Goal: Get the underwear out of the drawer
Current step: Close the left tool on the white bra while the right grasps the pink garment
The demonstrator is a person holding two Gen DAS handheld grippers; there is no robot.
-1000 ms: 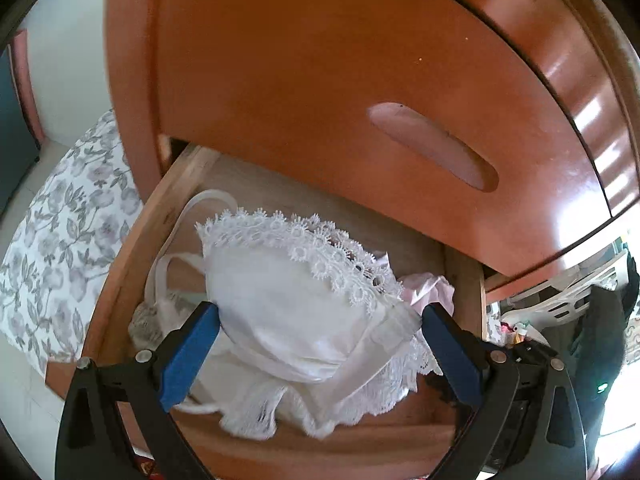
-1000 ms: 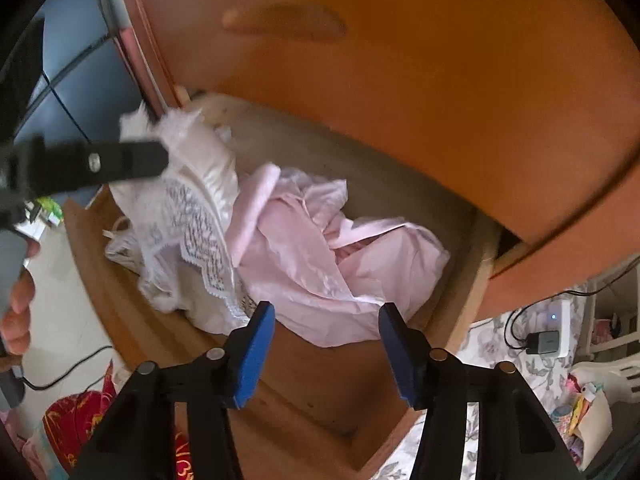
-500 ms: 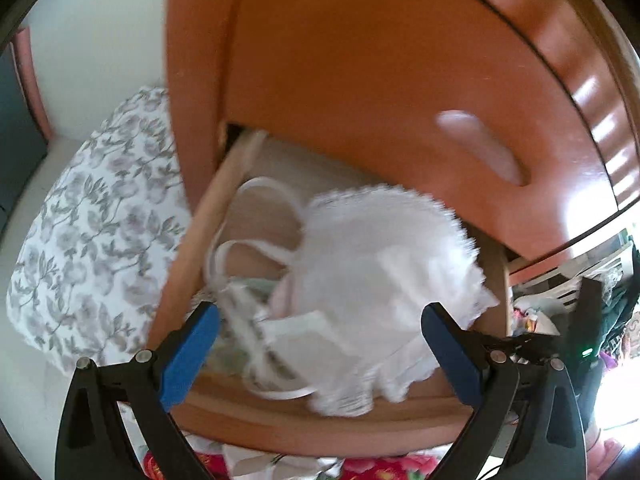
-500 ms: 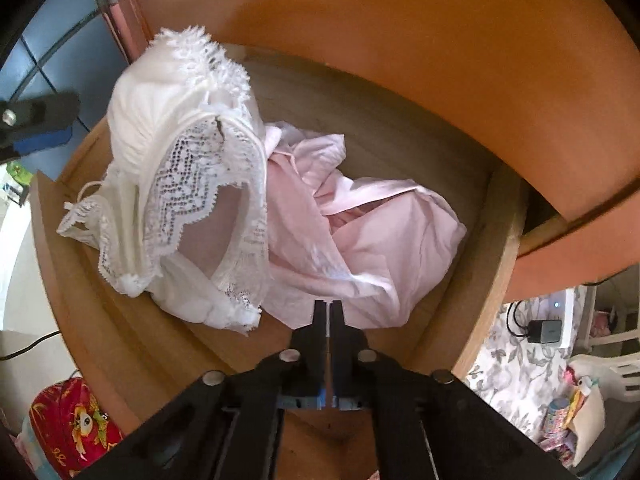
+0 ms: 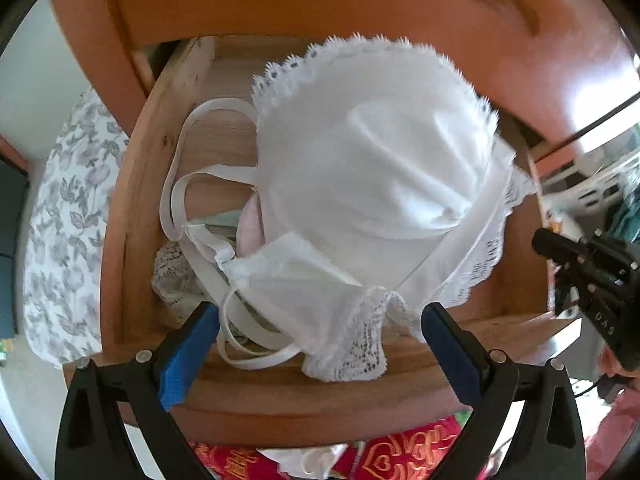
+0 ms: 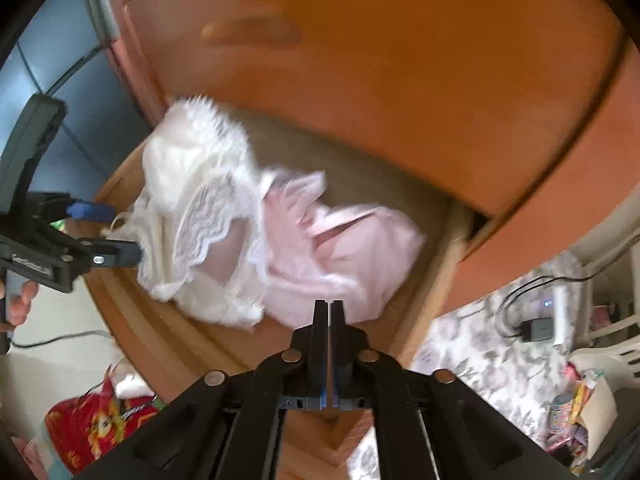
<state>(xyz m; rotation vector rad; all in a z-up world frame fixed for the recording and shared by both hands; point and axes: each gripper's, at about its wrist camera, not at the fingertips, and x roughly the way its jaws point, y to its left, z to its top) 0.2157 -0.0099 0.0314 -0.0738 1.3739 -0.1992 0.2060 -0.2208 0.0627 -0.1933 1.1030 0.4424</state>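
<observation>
A white lace bra (image 5: 372, 184) lies in the open wooden drawer (image 5: 132, 200), its straps trailing toward the drawer's left wall. My left gripper (image 5: 320, 340) hangs open just over the bra's near lace hem, one blue pad on either side. In the right wrist view the bra (image 6: 200, 208) partly covers a pink garment (image 6: 340, 248). The left gripper (image 6: 108, 236) stands at the bra's left edge. My right gripper (image 6: 328, 308) is shut, its tips at the pink garment's near edge. Whether any cloth is pinched between them is not visible.
The closed drawer front (image 6: 380, 100) above overhangs the open drawer (image 6: 432, 280). A floral bedspread (image 5: 68, 220) lies left of the chest. Red patterned fabric (image 5: 400, 452) sits below the drawer front. A charger and cables (image 6: 536, 328) lie to the right.
The right gripper's jaws closed from wide open. The left gripper stayed open, dropped closer to the white bra and rolled, so the bra now fills more of its view.
</observation>
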